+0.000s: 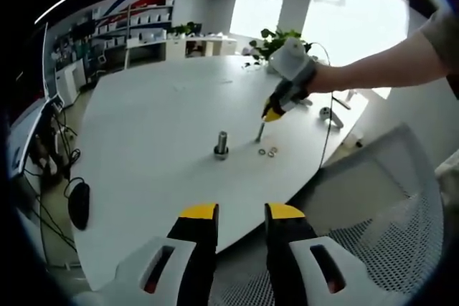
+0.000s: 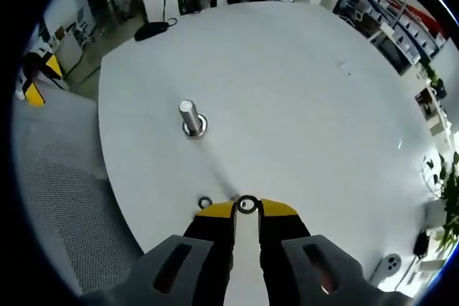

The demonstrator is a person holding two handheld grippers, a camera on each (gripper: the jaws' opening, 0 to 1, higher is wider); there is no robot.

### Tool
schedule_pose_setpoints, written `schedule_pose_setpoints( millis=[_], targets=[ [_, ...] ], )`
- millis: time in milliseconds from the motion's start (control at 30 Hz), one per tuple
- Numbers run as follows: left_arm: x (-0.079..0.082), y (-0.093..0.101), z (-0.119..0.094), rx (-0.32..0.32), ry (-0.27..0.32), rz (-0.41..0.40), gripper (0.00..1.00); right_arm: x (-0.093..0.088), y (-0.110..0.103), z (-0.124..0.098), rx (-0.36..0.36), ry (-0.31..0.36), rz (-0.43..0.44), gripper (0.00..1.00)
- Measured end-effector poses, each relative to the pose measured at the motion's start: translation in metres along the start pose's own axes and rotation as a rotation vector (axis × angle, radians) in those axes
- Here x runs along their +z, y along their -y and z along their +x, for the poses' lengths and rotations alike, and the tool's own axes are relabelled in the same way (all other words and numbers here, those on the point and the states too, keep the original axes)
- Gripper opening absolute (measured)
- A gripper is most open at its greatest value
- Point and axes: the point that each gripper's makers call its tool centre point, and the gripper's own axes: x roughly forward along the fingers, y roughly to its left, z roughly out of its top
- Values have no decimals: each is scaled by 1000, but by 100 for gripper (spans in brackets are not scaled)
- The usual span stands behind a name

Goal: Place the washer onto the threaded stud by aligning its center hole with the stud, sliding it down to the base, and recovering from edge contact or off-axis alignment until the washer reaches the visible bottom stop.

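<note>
An upright threaded stud (image 1: 221, 144) (image 2: 191, 117) stands on its base nut on the white table (image 1: 158, 120) (image 2: 301, 98). Two small washers (image 1: 267, 151) lie flat to its right near the table edge. In the right gripper view one washer (image 2: 247, 204) shows just past my right gripper's (image 2: 246, 210) tips, and the other washer (image 2: 205, 202) lies to their left. The right jaws stand a narrow gap apart with table showing between them. In the left gripper view a hand holds that right gripper (image 1: 273, 112) a little above the washers. My left gripper (image 1: 242, 212) is open and empty, off the table's near edge.
A mesh chair (image 1: 387, 213) (image 2: 64, 198) stands at the table edge beside the washers. Shelves, desks and a potted plant (image 1: 276, 37) are at the far side. A dark object (image 1: 79, 204) and cables lie on the floor to the left.
</note>
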Motion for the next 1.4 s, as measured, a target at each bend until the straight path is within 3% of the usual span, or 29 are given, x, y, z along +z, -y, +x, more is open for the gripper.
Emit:
schedule_pose_setpoints(
  millis=[733,1400],
  targets=[
    [-1,0,0,0,-5,0,23,-7,-6,12,15,-36,-20,14],
    [-2,-1,0,3,-10,-8,23,-19,-4,48,48,-119,-10,14]
  ],
)
